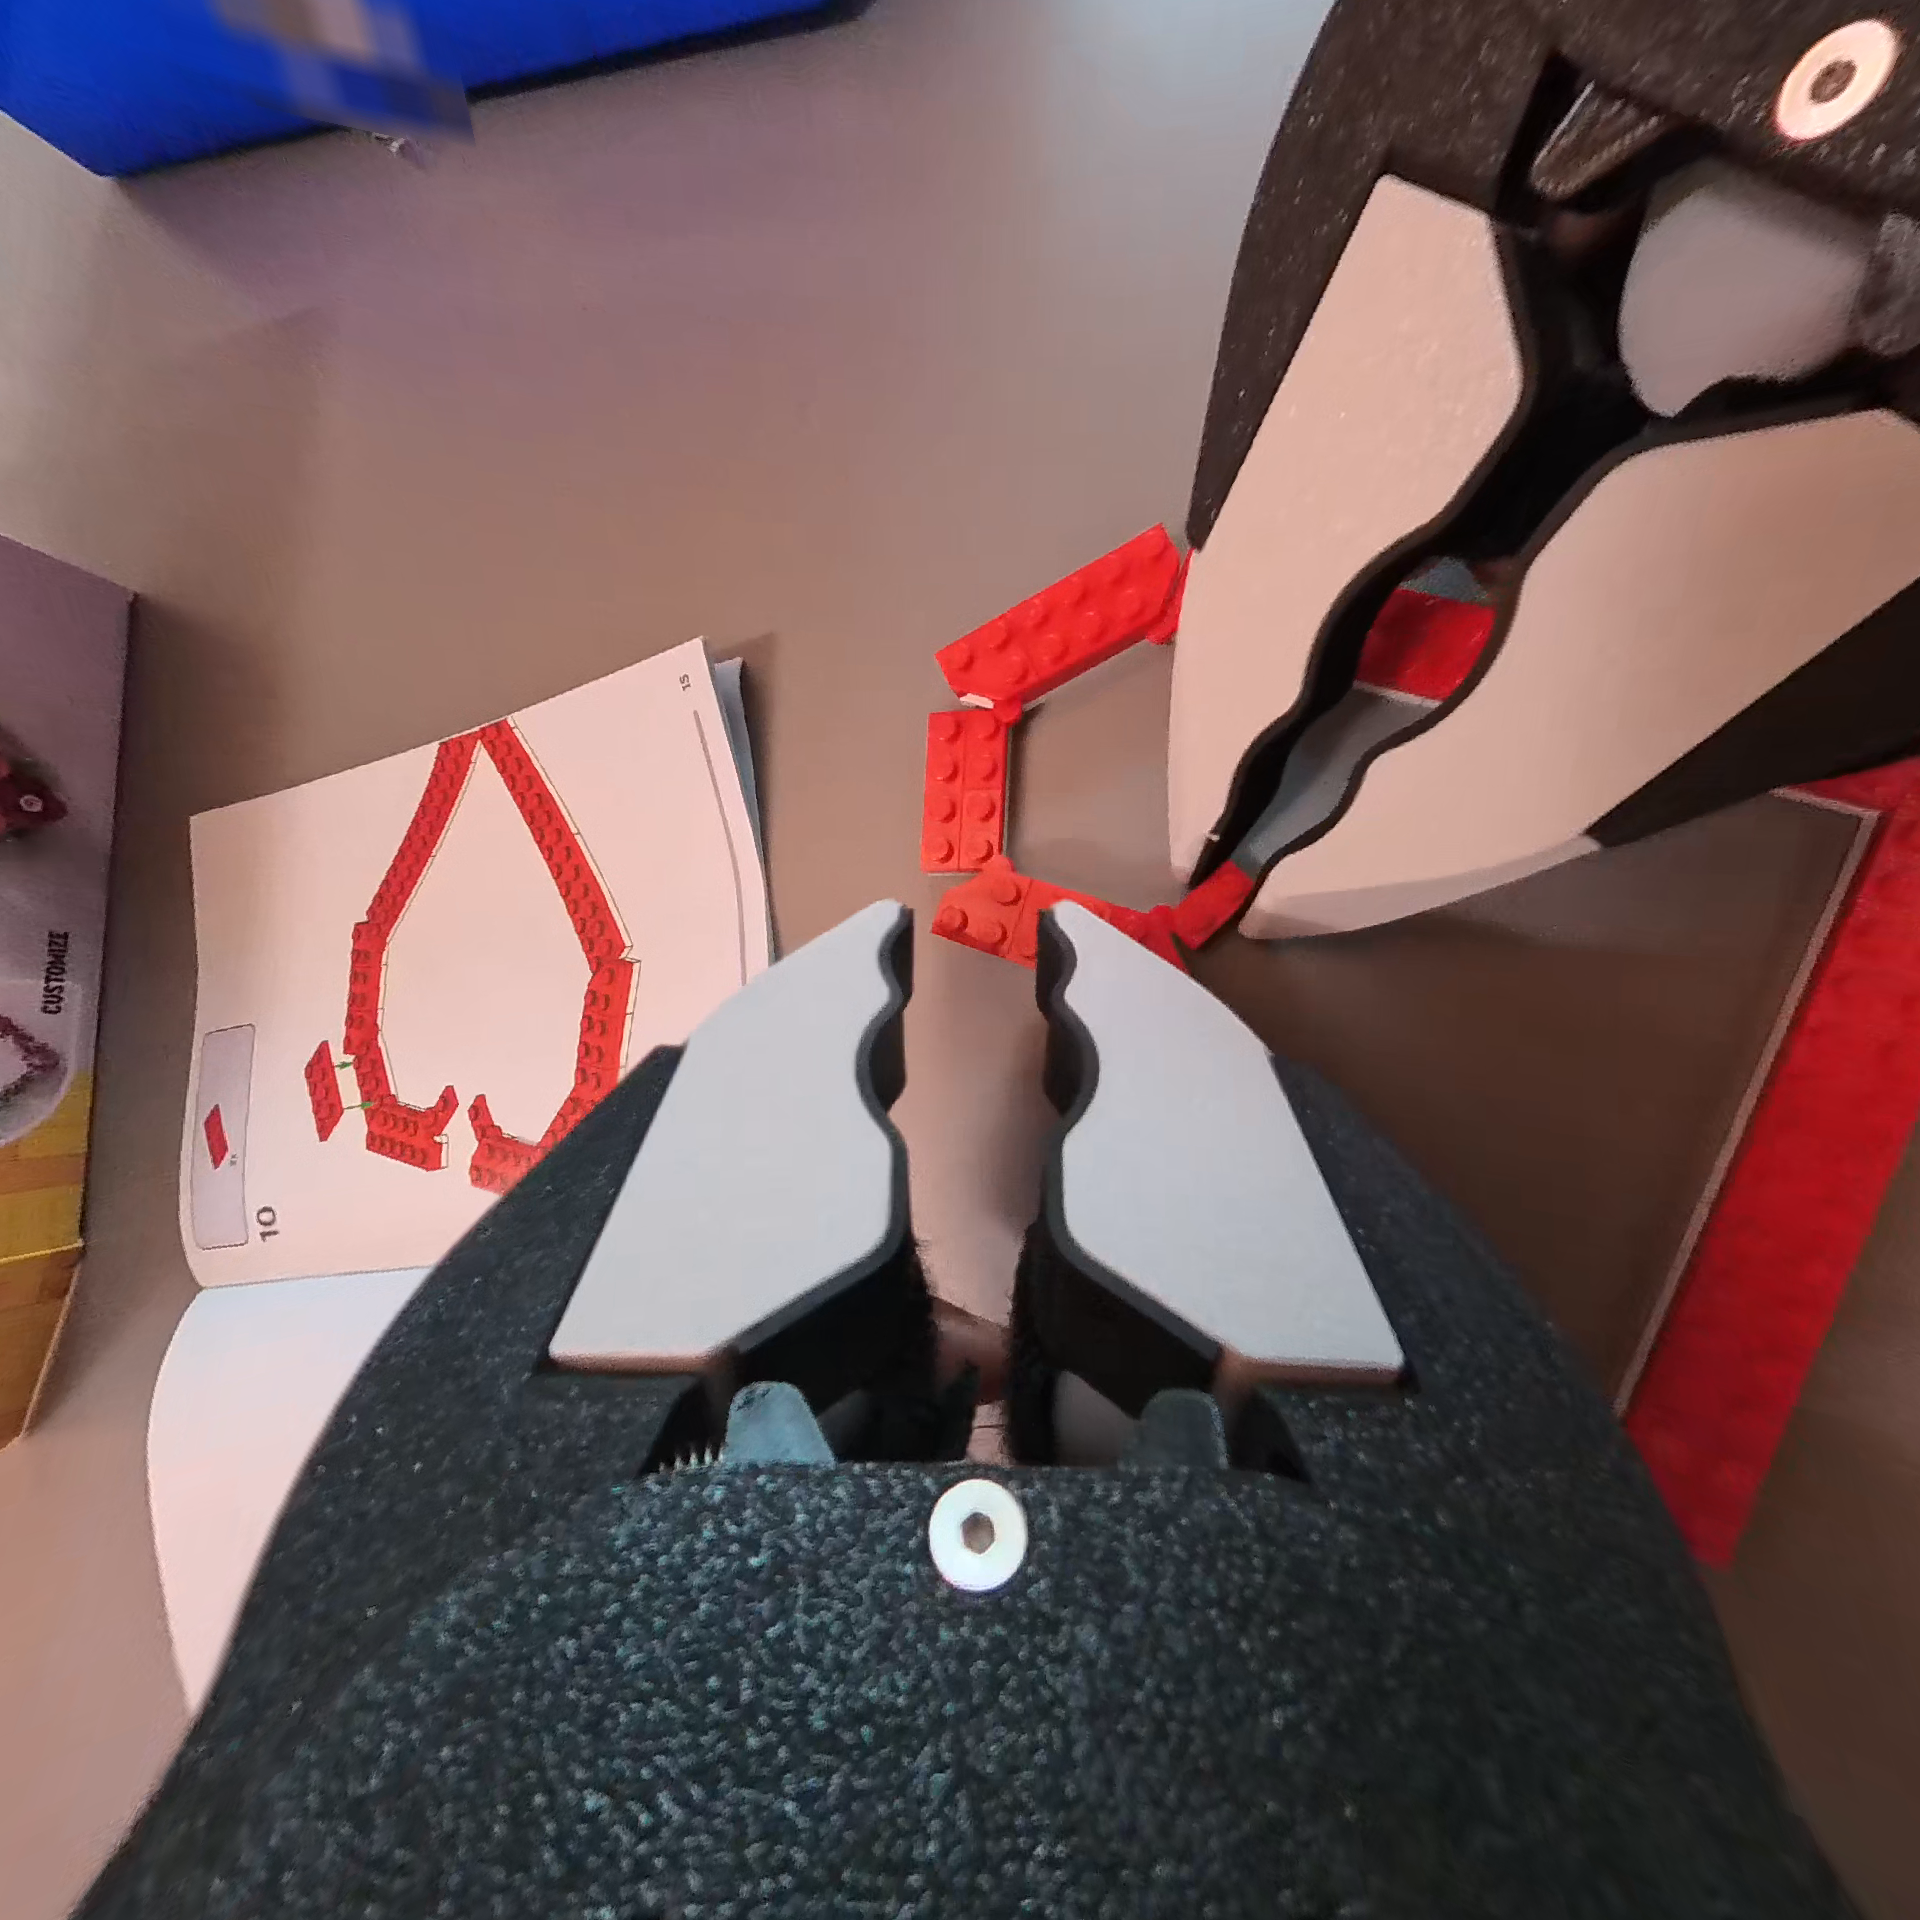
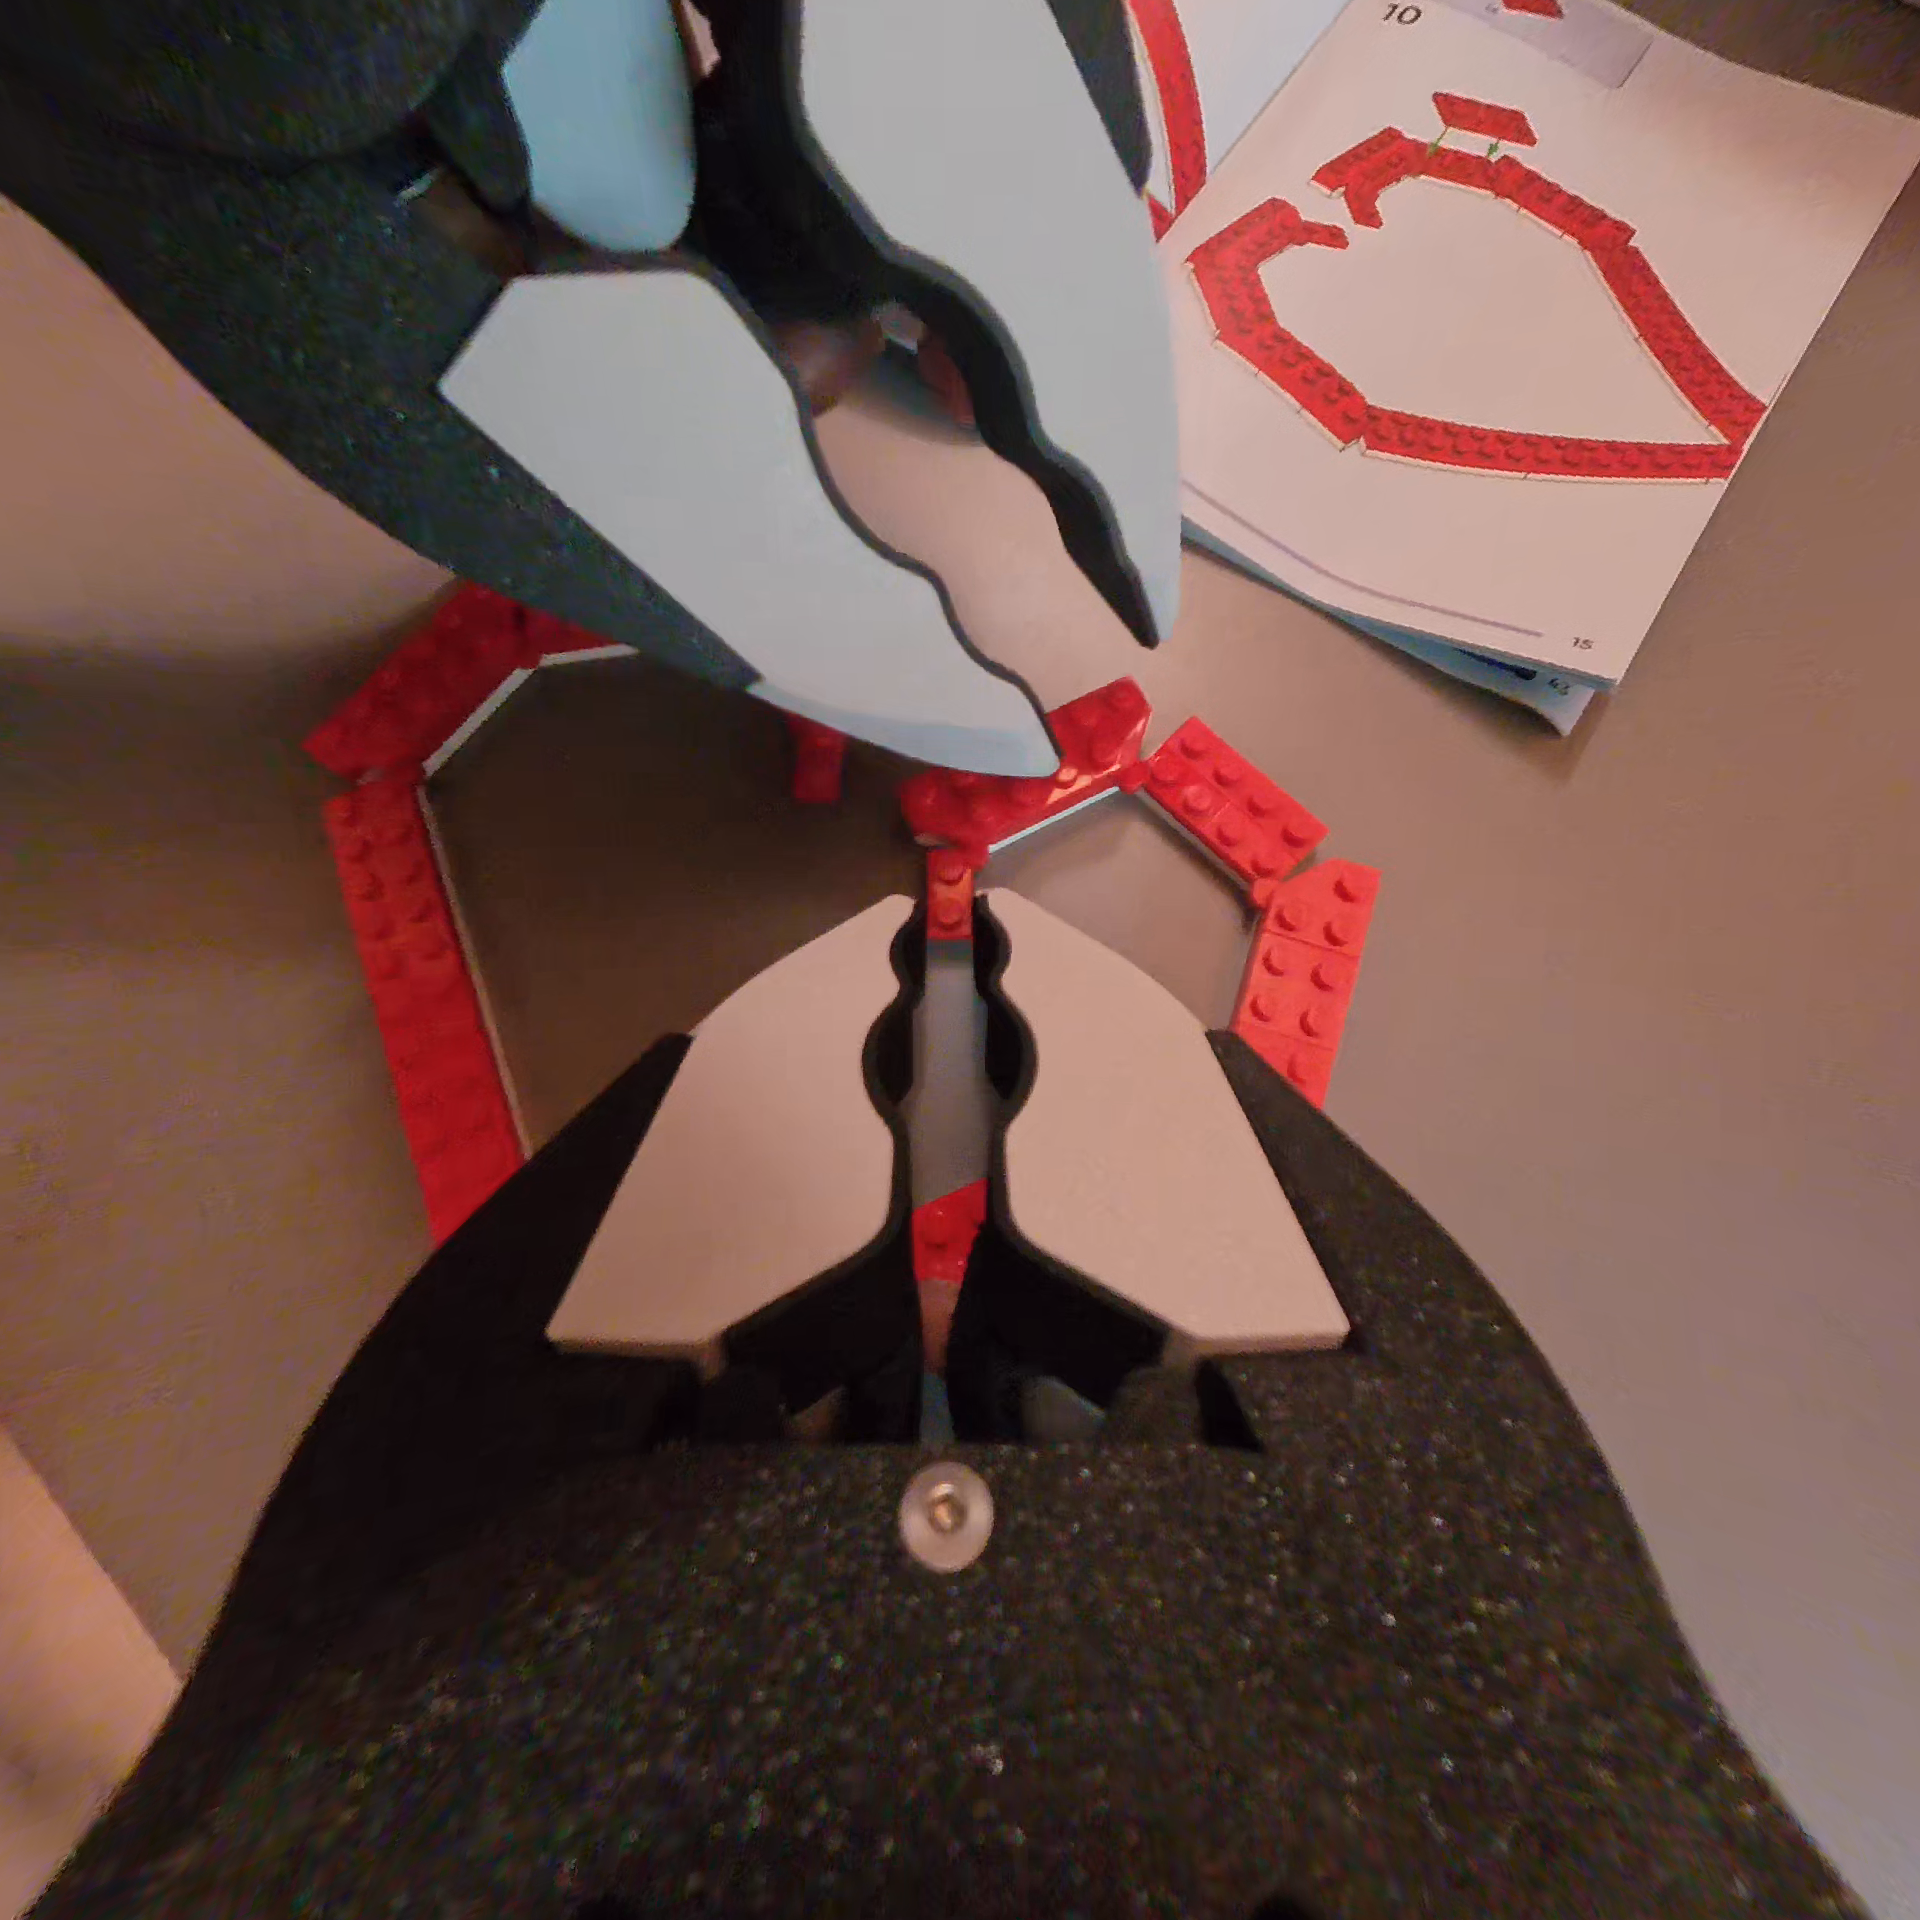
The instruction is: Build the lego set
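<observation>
The red lego frame (image 2: 1294, 966) is glossy, studded plastic. Each gripper, left (image 1: 977, 930) and right (image 2: 948, 914), has a rough, speckled black body, smooth matt grey fingers (image 2: 1132, 1132) and a shiny metal screw (image 2: 943, 1515). The instruction booklet (image 1: 499, 935) is smooth paper on a matt table (image 1: 623, 416); the blurred blue bin (image 1: 312, 62) is possibly plastic.

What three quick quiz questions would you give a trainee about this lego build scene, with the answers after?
1. True or false: the left claw is shut on a brick.
2. What does the right claw grip? A: a loose yellow brick. B: part of the red brick chain. C: nothing.
3. Short answer: what paper thing lies open beside the chain?

Key
1. False: its fingers stand apart, holding nothing.
2. B.
3. The instruction booklet.
</observation>
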Demonstrator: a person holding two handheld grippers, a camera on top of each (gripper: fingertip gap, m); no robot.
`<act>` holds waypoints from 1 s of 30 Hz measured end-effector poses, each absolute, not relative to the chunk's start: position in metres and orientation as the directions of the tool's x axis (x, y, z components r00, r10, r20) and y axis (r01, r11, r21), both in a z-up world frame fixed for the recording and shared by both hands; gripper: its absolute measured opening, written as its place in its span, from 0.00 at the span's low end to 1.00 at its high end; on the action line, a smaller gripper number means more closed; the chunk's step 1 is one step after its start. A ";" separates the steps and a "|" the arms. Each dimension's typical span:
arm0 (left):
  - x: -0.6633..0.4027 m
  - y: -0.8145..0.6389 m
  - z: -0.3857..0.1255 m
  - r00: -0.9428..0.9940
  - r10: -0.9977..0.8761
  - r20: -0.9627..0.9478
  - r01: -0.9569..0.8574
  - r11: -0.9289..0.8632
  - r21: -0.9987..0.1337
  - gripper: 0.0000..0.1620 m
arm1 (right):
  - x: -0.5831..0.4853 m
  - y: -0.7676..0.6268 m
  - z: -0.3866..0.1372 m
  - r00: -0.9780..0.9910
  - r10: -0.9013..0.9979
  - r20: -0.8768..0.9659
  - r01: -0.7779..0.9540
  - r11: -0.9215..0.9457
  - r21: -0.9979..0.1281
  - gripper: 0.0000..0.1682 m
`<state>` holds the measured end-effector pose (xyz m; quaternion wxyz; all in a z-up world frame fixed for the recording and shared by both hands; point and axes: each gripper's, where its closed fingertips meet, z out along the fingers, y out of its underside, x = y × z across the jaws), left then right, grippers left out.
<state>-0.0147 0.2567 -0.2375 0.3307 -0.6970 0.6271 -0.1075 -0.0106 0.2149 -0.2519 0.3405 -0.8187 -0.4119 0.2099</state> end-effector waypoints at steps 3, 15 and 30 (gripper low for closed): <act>-0.012 0.256 -0.239 0.195 -0.950 -0.246 -0.790 -0.003 -0.613 0.09 | -0.011 0.215 -0.252 0.576 0.815 -0.058 0.534 -0.429 -0.728 0.05; -0.011 0.254 -0.241 0.214 -0.960 -0.182 -0.761 -0.046 -0.647 0.04 | -0.022 0.210 -0.250 0.523 0.840 0.143 0.645 -0.281 -0.711 0.08; -0.031 0.260 -0.205 0.414 -0.904 -0.110 -0.601 -0.181 -0.778 0.13 | -0.006 0.197 -0.231 0.028 0.987 0.159 0.740 0.086 -0.667 0.16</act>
